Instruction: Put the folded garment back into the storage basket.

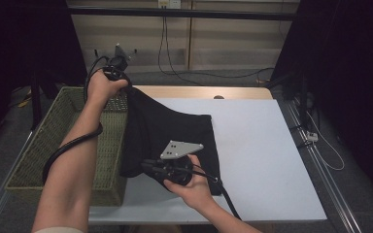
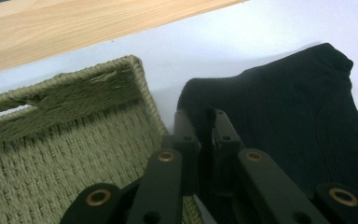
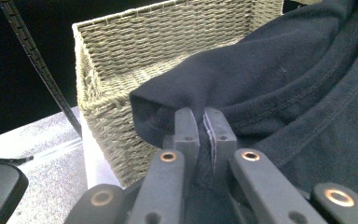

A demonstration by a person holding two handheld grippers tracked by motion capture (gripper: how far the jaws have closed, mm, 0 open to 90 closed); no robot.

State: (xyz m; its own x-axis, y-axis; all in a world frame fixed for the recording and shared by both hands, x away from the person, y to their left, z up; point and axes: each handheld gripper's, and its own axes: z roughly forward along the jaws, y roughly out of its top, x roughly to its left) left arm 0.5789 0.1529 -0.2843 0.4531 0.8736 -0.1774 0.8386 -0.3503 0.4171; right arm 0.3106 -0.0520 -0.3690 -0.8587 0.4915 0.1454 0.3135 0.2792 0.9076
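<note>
Right gripper [image 1: 148, 167], near, pinches black shirt [image 1: 175, 128] edge. Left gripper [image 1: 121, 80], far, pinches other edge. Step: lifting shirt. Next: carry left, drop into basket [image 1: 53, 145].

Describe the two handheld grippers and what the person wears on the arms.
Both the left gripper and the right gripper have black jaws on black link bars with brass-coloured rivets. The right gripper carries a grey three-cornered plate with small holes. A thick black cable trails from the left gripper along the forearm. The forearms are bare, with a light sleeve edge at the left arm's upper end.
</note>
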